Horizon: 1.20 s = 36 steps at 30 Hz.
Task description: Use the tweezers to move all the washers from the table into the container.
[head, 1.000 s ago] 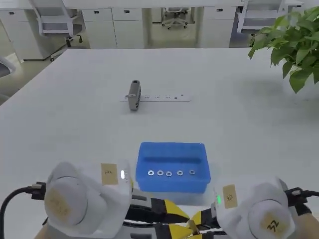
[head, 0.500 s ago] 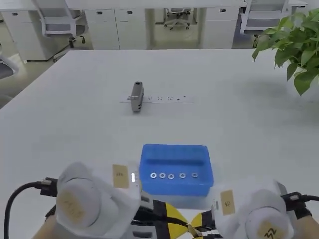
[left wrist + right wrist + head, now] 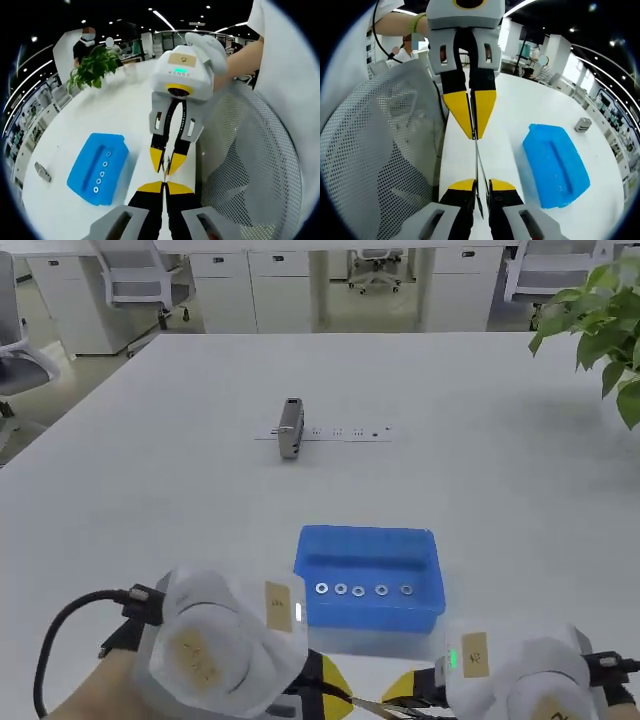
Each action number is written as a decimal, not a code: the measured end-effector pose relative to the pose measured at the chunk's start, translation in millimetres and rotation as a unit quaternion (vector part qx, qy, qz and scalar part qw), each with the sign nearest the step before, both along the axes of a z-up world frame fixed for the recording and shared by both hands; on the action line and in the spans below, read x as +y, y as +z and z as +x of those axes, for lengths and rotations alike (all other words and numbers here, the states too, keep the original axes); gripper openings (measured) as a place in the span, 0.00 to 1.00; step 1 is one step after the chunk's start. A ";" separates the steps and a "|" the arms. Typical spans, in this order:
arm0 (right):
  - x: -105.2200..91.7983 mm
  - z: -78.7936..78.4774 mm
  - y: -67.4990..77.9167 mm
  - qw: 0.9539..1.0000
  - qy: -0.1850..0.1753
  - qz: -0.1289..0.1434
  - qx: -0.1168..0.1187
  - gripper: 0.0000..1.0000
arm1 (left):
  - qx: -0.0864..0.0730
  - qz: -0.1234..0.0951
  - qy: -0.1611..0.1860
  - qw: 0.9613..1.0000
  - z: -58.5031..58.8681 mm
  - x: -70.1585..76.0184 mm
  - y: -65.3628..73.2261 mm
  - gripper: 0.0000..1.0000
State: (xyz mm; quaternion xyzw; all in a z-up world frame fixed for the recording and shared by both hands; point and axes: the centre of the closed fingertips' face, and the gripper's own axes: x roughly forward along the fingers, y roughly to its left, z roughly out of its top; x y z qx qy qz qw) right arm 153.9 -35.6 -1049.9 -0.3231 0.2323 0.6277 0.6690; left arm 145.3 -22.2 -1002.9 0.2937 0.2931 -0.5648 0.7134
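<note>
Open office, white table (image 3: 150, 460) with a blue plastic container (image 3: 370, 540) near the front edge, five small metal washers (image 3: 361, 590) in a row inside it; a grey block on a white power strip (image 3: 291, 427) lies farther back. At the near edge the left gripper (image 3: 165, 186) and right gripper (image 3: 481, 186) face each other tip to tip, thin metal tweezers (image 3: 476, 160) between them. Left jaws are pressed together on one end; right jaws seem to be pinching the other, though the fisheye makes contact hard to confirm.
</note>
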 end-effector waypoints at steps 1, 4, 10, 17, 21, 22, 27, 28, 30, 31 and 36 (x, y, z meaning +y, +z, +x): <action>0.5 -0.3 -1.1 1.000 0.000 0.000 0.000 0.06 | 0.001 0.003 0.000 1.000 0.4 0.8 -1.5 0.00; 2.5 -0.5 -2.8 1.000 -0.001 0.006 0.003 0.06 | 0.015 0.010 0.006 1.000 2.3 4.2 -6.4 0.00; 6.3 -2.5 -2.1 0.998 -0.034 0.030 0.037 0.18 | 0.035 0.029 0.006 0.999 1.6 11.8 -15.1 0.00; -23.0 6.1 26.9 0.983 -0.134 0.103 0.064 0.34 | 0.045 0.054 0.003 0.998 3.4 20.9 -27.3 0.00; -43.0 14.6 45.9 0.971 -0.185 0.138 0.056 0.43 | 0.049 0.061 0.004 0.997 3.3 23.2 -30.9 0.00; -48.8 17.0 52.2 0.968 -0.197 0.148 0.049 0.44 | 0.050 0.063 0.004 0.997 3.5 23.5 -31.8 0.00; -70.5 21.6 69.1 0.956 -0.238 0.169 0.030 0.50 | 0.055 0.080 0.008 0.995 5.7 27.9 -39.3 0.00; -73.8 21.4 71.0 0.955 -0.242 0.170 0.026 0.51 | 0.055 0.085 0.008 0.995 6.3 28.9 -40.8 0.00; -82.1 20.2 74.3 0.952 -0.252 0.171 0.019 0.51 | 0.057 0.096 0.005 0.994 7.0 30.9 -44.6 0.00; -87.3 19.5 76.0 0.950 -0.259 0.171 0.016 0.52 | 0.058 0.102 0.005 0.993 7.8 31.9 -46.8 0.00; -103.4 17.7 81.4 0.949 -0.265 0.173 0.004 0.54 | 0.066 0.123 0.002 0.990 8.8 34.5 -54.8 0.00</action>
